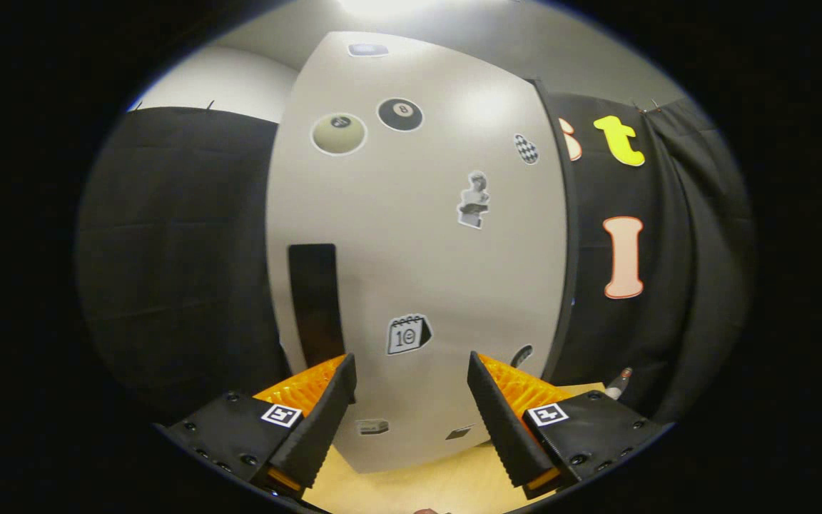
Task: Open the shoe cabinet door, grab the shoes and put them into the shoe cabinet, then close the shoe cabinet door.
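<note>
Handle [315,303] partly behind hand-held gripper [411,385]

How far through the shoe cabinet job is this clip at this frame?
Either end of the job: the cabinet door faces the claw and looks closed, and I can't tell whether shoes are inside. In hand: nothing; the claw is open, its fingers spread just short of the door, the dark handle strip above one finger. What is left depends on that.

Tool-mounted fisheye faces the cabinet door [418,250] squarely, seemingly close, from low down.
</note>
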{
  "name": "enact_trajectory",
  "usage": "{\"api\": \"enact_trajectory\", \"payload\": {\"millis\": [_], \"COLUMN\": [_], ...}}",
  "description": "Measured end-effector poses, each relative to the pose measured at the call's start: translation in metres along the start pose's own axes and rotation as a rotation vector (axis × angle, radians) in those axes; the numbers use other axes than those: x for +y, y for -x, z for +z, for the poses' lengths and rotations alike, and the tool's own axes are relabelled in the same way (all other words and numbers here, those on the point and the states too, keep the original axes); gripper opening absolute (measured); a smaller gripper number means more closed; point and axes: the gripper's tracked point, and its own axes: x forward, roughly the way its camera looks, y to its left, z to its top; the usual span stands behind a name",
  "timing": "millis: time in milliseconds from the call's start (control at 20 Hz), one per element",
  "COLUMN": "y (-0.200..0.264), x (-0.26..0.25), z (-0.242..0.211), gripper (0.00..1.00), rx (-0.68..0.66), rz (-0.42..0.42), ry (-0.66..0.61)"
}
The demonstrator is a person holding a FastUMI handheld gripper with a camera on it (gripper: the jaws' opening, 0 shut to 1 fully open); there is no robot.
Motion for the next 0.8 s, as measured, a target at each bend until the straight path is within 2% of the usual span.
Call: {"api": "enact_trajectory", "payload": {"millis": [200,500,800], "y": [0.009,0.020,0.034], "x": [0.027,0.031,0.028], "z": [0.008,-0.011,-0.017], "gripper": [0.97,0.98,0.98], "rx": [-0.042,-0.002,-0.020], "rz": [0.027,-0.043,-0.138], "ry": [0.029,0.007,0.041]}}
